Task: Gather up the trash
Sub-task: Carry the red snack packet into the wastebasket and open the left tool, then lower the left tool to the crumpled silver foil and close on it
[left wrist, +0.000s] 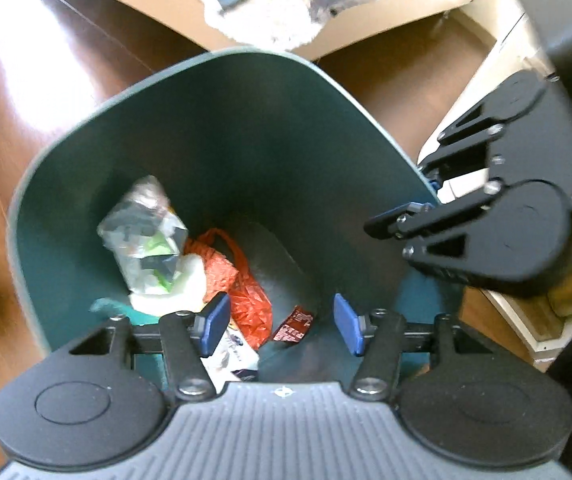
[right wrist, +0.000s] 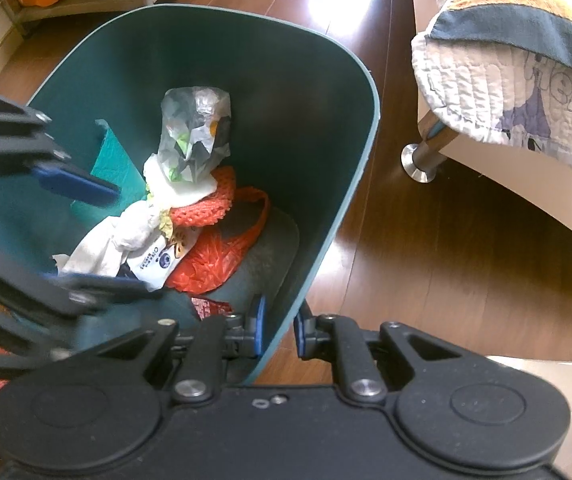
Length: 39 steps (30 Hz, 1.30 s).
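- Bin: tall dark-green plastic trash bin (right wrist: 338,92) stands on the brown wooden floor (right wrist: 446,272), mouth facing up, long axis roughly vertical. In both wrist views its rounded opening is seen from above.
- Grip on bin: right gripper (right wrist: 279,329) is pinched on the bin's near wall, one blue pad inside and one outside the rim. Risk: if this hand is pulled sideways, the bin could be tipped or dragged, since it is held by that thin edge only.
- Left gripper (left wrist: 283,322) is held spread over the bin mouth, nothing between the pads. No item is seen falling; whether anything was just let go cannot be told.
- Clear crumpled plastic bag (left wrist: 144,236) sits on top of the pile, standing up against the left inner wall. Risk: it is light and high, so it could be caught by a pad and lifted back out.
- Orange mesh net bag (left wrist: 242,280) lies across the bin bottom, long axis running from far left to near right in the left wrist view. Its loops could be snagged by a lowered finger.
- White printed wrapper (right wrist: 142,252) lies stretched beneath the clear bag.
- Small red printed wrapper (left wrist: 294,326) lies flat at the near bottom.
- Collision risk: the two grippers are near each other at the rim.
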Tool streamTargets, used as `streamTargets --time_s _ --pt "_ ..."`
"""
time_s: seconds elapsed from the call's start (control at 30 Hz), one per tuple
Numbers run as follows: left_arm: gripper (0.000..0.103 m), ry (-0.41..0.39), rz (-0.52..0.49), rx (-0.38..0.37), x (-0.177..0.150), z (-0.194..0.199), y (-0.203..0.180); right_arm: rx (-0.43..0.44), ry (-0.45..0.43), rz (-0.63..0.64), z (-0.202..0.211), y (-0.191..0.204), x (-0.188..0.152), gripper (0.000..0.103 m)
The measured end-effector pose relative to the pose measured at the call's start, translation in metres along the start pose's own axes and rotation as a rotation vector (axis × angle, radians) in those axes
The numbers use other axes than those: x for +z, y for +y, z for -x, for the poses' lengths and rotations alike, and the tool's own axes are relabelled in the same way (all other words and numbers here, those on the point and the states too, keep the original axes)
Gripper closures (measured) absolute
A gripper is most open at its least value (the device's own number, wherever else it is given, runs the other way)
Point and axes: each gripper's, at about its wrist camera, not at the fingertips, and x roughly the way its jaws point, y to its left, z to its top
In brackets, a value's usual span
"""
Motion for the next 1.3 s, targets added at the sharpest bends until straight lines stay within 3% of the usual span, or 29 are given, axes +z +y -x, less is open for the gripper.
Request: streamTargets --time_s 0.13,0.27,0.5,0.6,0.7,0.83,1.07,1.2,1.3 --pt "0.038 -0.063 -0.005 0.017 -0.014 0.038 0.018 -0.002 0.007 -0.012 -0.003 -0.009 0.007 0.089" --pt "0.037 -0.097 0.040 0.097 -0.030 0.065 0.049 -0.006 0.028 -0.016 0.005 0.004 0.009 0.089" --pt "0.037 -0.061 0.163 0.222 -0.066 0.077 0.106 0.002 0.059 0.002 -0.003 0.015 0.013 0.089" --pt "0.037 -0.028 0.202 0.246 -0.082 0.069 0.122 0.002 0.062 0.002 -0.001 0.016 0.013 0.088" --pt "0.027 0.007 0.241 0.259 -0.099 0.055 0.137 0.018 0.066 -0.004 -0.003 0.016 0.011 0.085" --pt "0.026 0.044 0.320 0.264 -0.125 0.034 0.161 0.062 0.097 -0.040 0.003 0.018 0.000 0.082" --pt "0.026 0.166 0.483 0.259 -0.184 -0.010 0.193 0.072 0.114 -0.131 -0.001 0.019 -0.004 0.088" --pt "0.026 0.245 0.637 0.223 -0.221 -0.039 0.211 0.060 0.104 -0.128 0.000 0.020 -0.001 0.089" --pt "0.026 0.277 0.853 0.137 -0.250 -0.057 0.232 0.052 0.097 -0.108 0.000 0.024 0.000 0.089"
